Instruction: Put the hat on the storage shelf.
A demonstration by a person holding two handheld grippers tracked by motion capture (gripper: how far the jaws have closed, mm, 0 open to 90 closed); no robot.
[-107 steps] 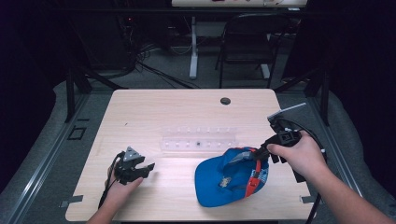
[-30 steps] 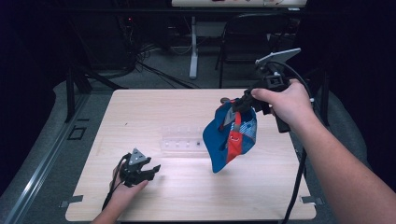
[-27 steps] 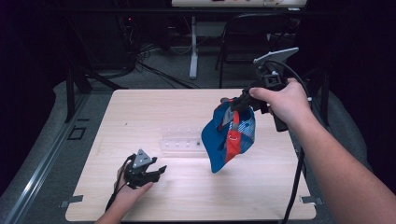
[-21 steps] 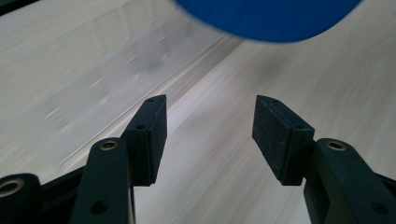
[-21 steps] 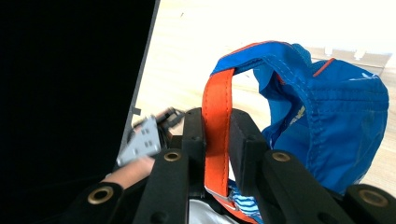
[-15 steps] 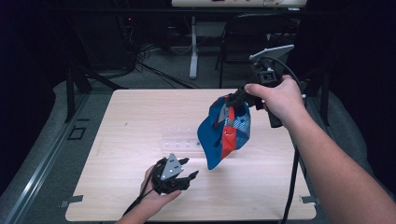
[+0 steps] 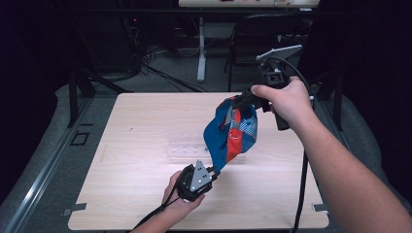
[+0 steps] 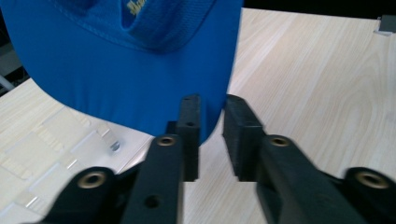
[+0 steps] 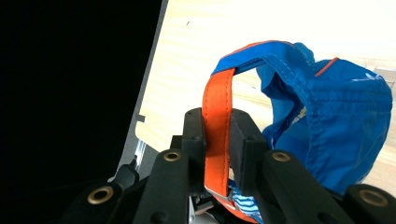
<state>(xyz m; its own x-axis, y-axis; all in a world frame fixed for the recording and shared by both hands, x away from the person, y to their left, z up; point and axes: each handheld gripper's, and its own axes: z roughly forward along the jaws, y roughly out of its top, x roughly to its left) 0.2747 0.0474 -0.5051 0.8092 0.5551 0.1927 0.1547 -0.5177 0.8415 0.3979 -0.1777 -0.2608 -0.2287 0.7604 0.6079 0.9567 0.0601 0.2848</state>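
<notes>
We've got the blue fabric cap with the orange strap [image 7: 232, 133] hanging in the air above the pale wooden bench [image 7: 145, 126], long axis running top to bottom. Our right tongs [image 9: 217, 140] are clamped on that orange strap [image 9: 217, 107] at the top end. The brim [image 8: 116, 84] dangles at the low end, right at our left tongs [image 8: 211, 135], whose jaws have just been closing, the brim's edge between them, a gap showing at the right pad. So the left takes the brim.
</notes>
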